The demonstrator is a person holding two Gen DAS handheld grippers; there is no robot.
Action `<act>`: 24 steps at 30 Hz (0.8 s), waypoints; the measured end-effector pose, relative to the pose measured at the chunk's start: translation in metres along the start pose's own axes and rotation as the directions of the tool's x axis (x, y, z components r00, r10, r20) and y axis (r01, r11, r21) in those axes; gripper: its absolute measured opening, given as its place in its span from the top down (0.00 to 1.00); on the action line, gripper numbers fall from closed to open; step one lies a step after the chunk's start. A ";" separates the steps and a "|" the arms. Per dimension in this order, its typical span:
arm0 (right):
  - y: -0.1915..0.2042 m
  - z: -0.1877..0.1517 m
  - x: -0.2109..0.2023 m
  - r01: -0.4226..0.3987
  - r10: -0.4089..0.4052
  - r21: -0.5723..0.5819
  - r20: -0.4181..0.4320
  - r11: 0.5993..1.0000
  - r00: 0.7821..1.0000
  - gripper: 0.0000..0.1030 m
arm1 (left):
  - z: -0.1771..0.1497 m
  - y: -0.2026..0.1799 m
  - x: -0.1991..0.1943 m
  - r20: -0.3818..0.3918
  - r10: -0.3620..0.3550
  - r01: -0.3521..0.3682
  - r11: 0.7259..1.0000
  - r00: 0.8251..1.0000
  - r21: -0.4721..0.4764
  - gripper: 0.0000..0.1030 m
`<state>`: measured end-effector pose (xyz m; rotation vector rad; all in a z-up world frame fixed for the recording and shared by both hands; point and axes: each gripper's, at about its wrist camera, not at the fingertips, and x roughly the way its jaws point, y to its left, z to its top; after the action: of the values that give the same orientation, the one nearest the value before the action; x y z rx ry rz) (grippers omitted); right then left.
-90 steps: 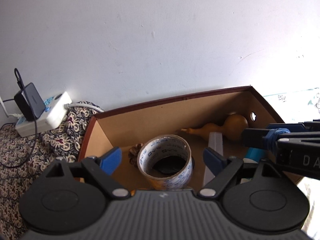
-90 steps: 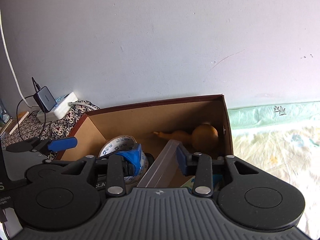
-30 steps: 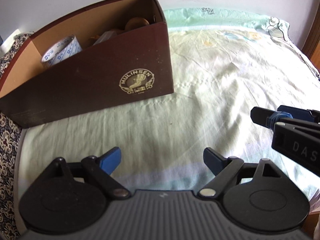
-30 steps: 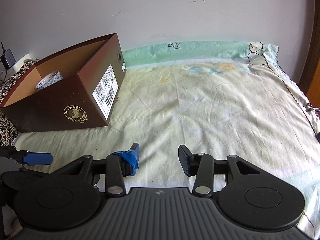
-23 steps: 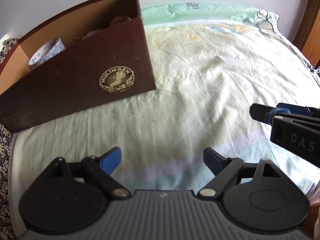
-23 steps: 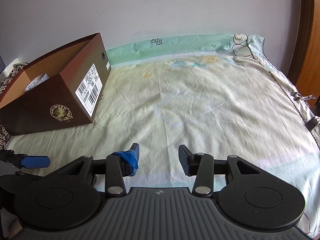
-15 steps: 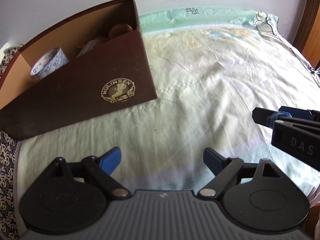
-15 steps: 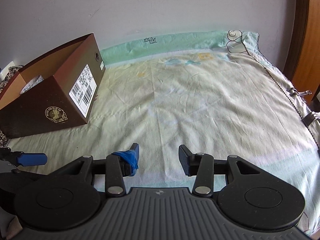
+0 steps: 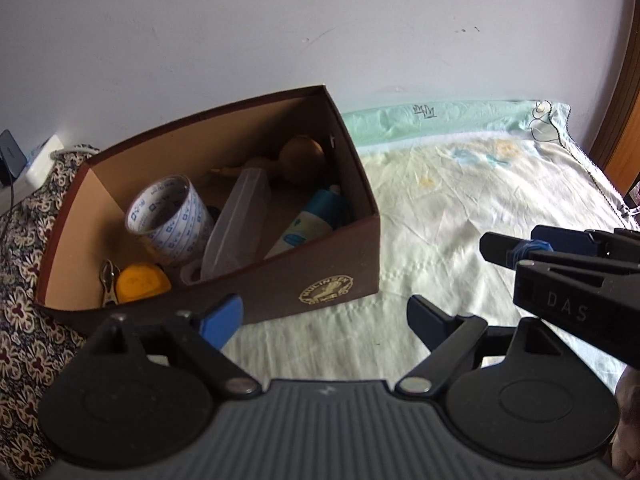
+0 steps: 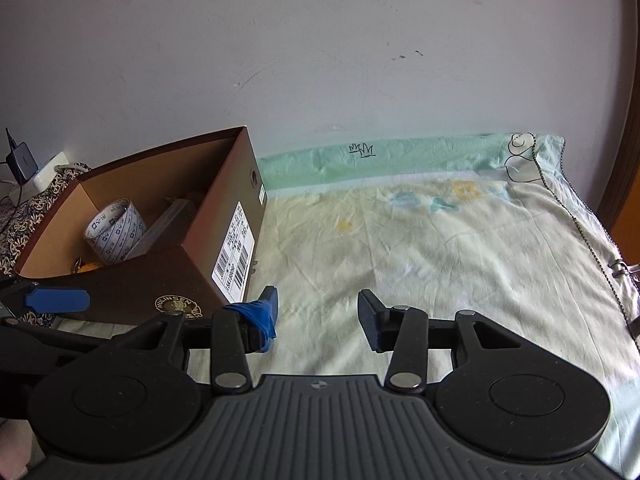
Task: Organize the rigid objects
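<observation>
Sat on the pale printed bedsheet point(image 9: 460, 208) close to the wall: an open brown shoebox point(image 9: 320, 276), gold round logo on the near side and a white barcode label on the end facing the right wrist camera. Held inside, toward the left, a roll of white tape with blue print point(image 9: 170, 220), propped on its edge. Leaned just beside it, toward the middle, a clear plastic case point(image 9: 236, 224), tilted up against the other contents. Lay to the right of that a blue-and-white tube point(image 9: 310, 220), slanting toward the box's near wall. Rested at the back a tan gourd-shaped wooden piece point(image 9: 298, 156), partly hidden behind the case. Tucked into the near left corner, an orange-yellow rounded item point(image 9: 140, 282) with a small metal clip point(image 9: 107, 282) touching its left side. Bordered the box on the left, a dark floral cloth point(image 9: 24, 240), with a white power strip point(image 10: 50, 172) and a black charger plugged in beyond it by the wall. Hovered in front of the box, over the sheet, the left gripper point(image 9: 324, 318), blue pads spread wide and nothing between them. Hung to the right of the box, apart from it, the right gripper point(image 10: 317, 316), jaws parted with only bare sheet showing in the gap, one pad wrapped in blue tape. Gripped nothing, either one.
</observation>
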<state>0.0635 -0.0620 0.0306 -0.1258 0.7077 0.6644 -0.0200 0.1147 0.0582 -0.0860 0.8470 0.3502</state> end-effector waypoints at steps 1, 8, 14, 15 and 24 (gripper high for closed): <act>0.004 0.004 0.000 -0.006 0.006 -0.005 0.005 1.000 1.000 0.73 | 0.002 0.005 -0.003 0.006 -0.001 0.001 1.000 1.000 -0.001 0.14; 0.034 0.024 0.004 -0.022 0.024 -0.048 0.041 0.999 0.999 0.72 | 0.020 0.045 -0.015 0.054 0.043 -0.043 0.999 0.998 -0.009 0.14; 0.061 0.040 0.018 -0.043 0.047 -0.061 0.054 0.997 0.997 0.72 | 0.028 0.079 -0.002 0.050 0.103 -0.102 0.994 0.993 -0.030 0.14; 0.066 0.042 0.020 -0.049 0.052 -0.060 0.053 0.997 0.997 0.72 | 0.028 0.085 0.001 0.047 0.109 -0.108 0.994 0.993 -0.033 0.14; 0.105 0.044 0.049 -0.078 0.081 -0.094 0.025 0.993 0.996 0.71 | 0.028 0.122 0.025 0.016 0.146 -0.145 0.988 0.989 -0.052 0.14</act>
<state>0.0526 0.0606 0.0448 -0.1739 0.6567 0.7741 -0.0257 0.2419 0.0657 -0.0676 0.8270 0.5087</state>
